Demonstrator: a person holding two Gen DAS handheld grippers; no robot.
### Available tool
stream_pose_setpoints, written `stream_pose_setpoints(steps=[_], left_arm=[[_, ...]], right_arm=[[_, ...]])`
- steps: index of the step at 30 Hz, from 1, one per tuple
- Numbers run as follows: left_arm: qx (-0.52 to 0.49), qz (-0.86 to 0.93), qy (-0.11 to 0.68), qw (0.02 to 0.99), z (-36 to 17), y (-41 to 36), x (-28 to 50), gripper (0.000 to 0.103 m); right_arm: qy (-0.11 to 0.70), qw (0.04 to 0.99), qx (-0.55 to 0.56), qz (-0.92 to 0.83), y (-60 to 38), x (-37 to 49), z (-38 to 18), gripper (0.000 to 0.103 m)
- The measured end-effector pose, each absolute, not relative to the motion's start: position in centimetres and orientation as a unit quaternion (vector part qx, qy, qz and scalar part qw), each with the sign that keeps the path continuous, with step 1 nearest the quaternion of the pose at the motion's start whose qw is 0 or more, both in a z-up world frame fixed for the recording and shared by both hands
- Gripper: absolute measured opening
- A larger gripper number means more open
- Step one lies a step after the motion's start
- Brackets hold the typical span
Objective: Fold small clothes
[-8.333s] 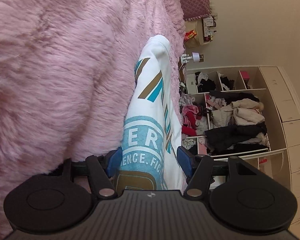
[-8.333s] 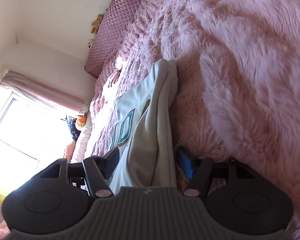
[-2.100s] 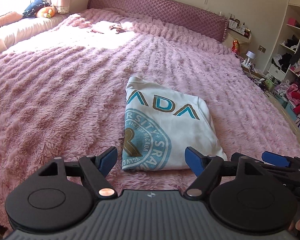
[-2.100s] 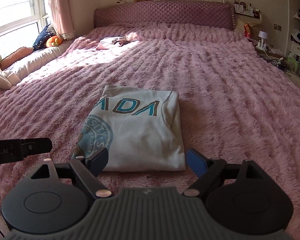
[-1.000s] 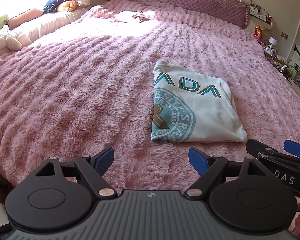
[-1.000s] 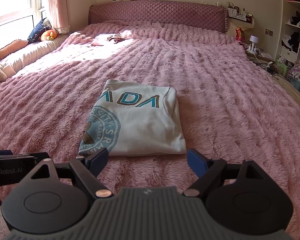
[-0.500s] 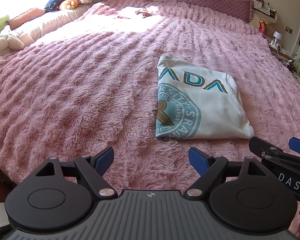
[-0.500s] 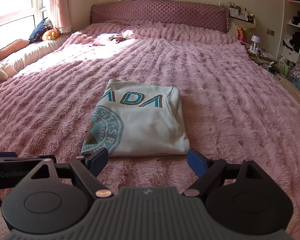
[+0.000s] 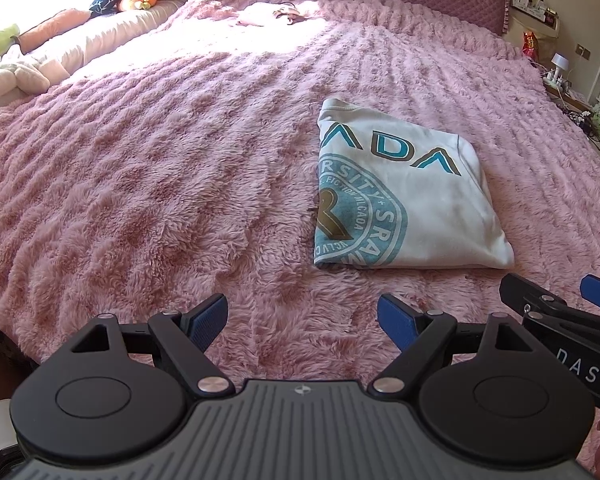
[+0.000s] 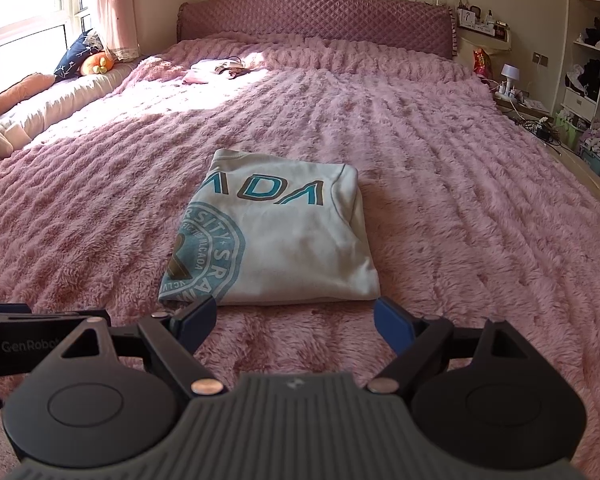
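Folded sweatshirt lay soft, limp on bed; left gripper, right gripper spread, empty; best pinched at near hem.

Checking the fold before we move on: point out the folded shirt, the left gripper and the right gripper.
folded shirt (image 10: pixel 300 240), right wrist view, plain white middle.
left gripper (image 9: pixel 302 312), left wrist view, midway between its open blue fingertips.
right gripper (image 10: pixel 294 316), right wrist view, midway between its open blue fingertips.

Sunlit pink plush bedspread, quilted headboard, curtained window, cluttered shelves.
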State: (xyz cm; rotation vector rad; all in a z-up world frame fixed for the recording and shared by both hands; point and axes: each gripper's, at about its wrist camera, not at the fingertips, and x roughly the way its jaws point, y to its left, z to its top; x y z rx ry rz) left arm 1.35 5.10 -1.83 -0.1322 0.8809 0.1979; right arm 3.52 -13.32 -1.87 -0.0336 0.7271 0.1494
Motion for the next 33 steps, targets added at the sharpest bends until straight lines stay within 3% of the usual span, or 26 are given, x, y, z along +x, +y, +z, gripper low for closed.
stream_pose_setpoints(steps=[33], left_arm=[[-0.070, 0.090, 0.453, 0.884, -2.55, 4.86, 2.01, 0.099]], right_arm=[[0.367, 0.928, -0.012, 0.069, -13.54, 3.85, -2.84, 0.082]])
